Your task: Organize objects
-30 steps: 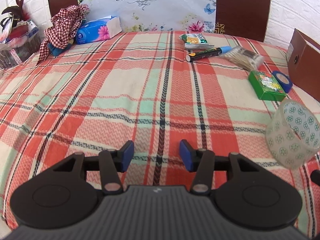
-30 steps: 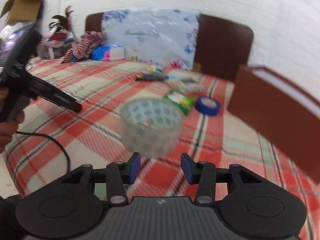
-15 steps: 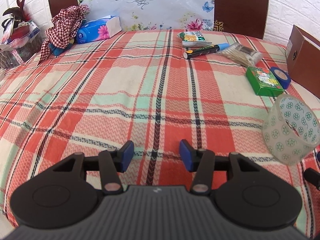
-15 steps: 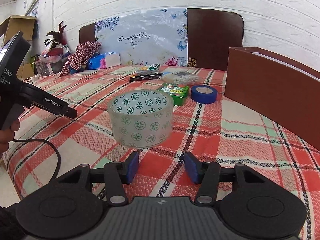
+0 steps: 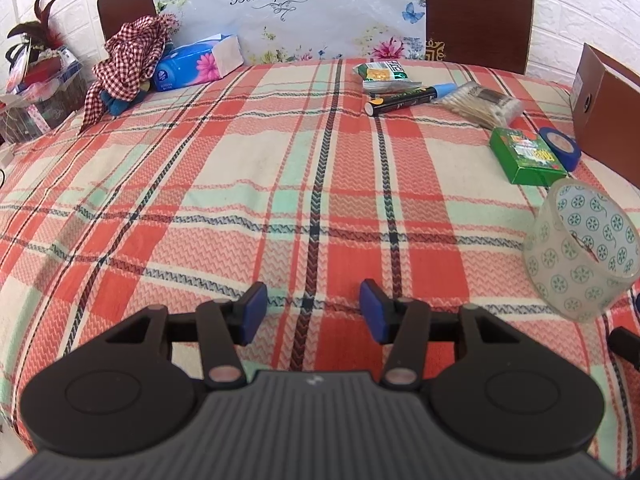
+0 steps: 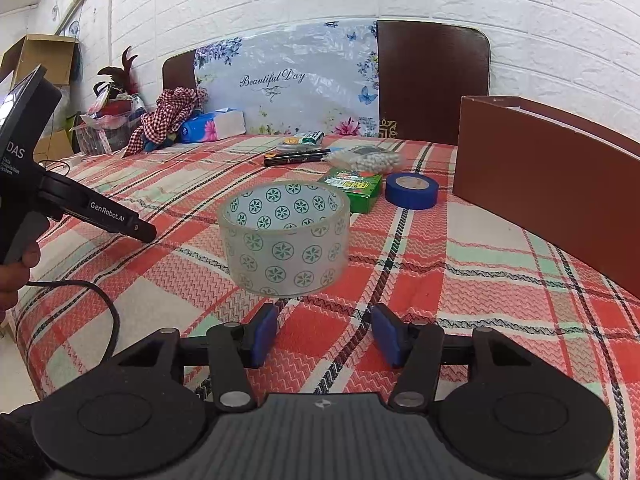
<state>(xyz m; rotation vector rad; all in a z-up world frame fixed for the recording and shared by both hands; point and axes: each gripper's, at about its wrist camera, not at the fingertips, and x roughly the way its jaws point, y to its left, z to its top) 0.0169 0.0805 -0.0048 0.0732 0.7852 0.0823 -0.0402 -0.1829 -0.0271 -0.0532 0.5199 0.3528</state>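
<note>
A clear tape roll with green flower prints (image 6: 285, 238) stands on the plaid tablecloth just ahead of my open, empty right gripper (image 6: 326, 334); it also shows at the right in the left wrist view (image 5: 582, 248). My left gripper (image 5: 312, 312) is open and empty over bare cloth near the front edge. Farther back lie a green box (image 5: 526, 156) (image 6: 354, 192), a blue tape roll (image 5: 560, 148) (image 6: 412, 190), a bag of cotton swabs (image 5: 480, 104), a black marker (image 5: 404, 100) and a green snack packet (image 5: 382, 74).
A brown box (image 6: 548, 184) stands along the right side of the table. A blue tissue pack (image 5: 198, 64) and a checked cloth (image 5: 128, 60) sit at the back left. Chair backs and a floral board (image 5: 288, 4) line the far edge.
The right gripper has steadied and come closer to the patterned tape roll, its jaws a little wider. The left gripper has shifted slightly; the table contents stay put.
</note>
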